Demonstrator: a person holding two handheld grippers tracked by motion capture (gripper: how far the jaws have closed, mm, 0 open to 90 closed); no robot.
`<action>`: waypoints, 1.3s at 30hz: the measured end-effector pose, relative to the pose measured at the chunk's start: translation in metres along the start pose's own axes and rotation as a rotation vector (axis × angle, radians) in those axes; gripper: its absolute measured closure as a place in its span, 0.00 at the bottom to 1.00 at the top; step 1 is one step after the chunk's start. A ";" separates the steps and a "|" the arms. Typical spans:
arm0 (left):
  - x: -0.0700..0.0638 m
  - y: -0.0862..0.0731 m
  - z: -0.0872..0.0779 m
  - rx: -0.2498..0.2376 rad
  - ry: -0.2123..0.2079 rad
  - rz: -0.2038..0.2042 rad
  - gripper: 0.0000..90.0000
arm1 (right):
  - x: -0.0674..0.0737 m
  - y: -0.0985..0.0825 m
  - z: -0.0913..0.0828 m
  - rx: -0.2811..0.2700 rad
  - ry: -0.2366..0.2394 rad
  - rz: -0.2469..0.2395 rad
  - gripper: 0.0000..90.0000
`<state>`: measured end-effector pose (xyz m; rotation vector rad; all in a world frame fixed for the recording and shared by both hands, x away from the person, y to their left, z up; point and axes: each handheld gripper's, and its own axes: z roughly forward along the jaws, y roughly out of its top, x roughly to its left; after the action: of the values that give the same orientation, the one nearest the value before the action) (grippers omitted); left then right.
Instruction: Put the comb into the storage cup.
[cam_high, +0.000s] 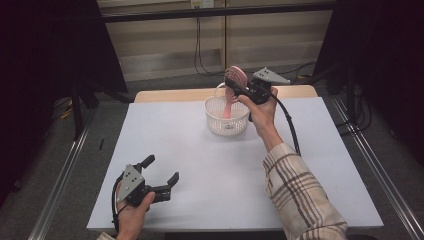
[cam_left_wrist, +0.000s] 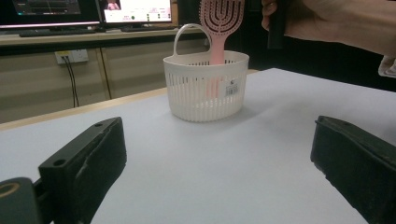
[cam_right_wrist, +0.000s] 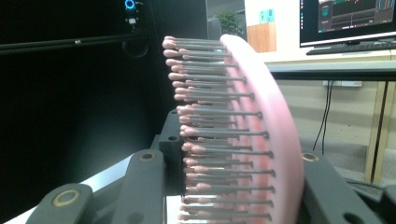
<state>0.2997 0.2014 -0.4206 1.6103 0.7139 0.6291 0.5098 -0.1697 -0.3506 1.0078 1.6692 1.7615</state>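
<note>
Nearest the camera, at the lower left of the high view, the left gripper (cam_high: 161, 170) rests low over the white table (cam_high: 200, 180) with its jaws spread wide and nothing between them; in its own view the two black jaws stand far apart at the bottom corners, bare tabletop between.

Farther up, just right of centre in the high view, the right gripper (cam_high: 239, 91) is clamped on a pink hairbrush (cam_high: 235, 80). Its own view shows the pads (cam_right_wrist: 144, 186) pressing on the brush head from both sides, one against the bristle tips, the other against the smooth curved back, so the jaws are partly closed around that thickness.

The brush hangs upright, head up, with its handle dipping into the white basket (cam_high: 215, 122) at upper centre of the table; in the left gripper view the pink handle shows through the basket's slotted wall.

The brush looks like light, stiff plastic, unlikely to break, though the bristles give a little and the rounded back is smooth, so it could pivot or slip in the grip. Holding the head across bristles and back seems sound for lowering it; the thin handle would be the harder place to pinch. The basket also looks light and may shift if the brush nudges its rim.
</note>
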 end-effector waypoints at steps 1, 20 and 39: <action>0.000 0.000 0.000 0.004 -0.001 0.004 0.04 | -0.001 -0.002 0.000 0.000 -0.005 0.001 0.69; 0.000 0.000 0.000 0.005 0.000 0.002 0.04 | -0.007 -0.028 0.004 0.038 -0.024 0.024 0.69; 0.000 0.000 0.000 0.007 0.000 0.004 0.04 | -0.024 -0.031 -0.007 0.056 -0.055 0.055 0.67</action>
<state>0.2999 0.2012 -0.4208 1.6187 0.7134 0.6305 0.5148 -0.1891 -0.3846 1.1265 1.6797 1.7141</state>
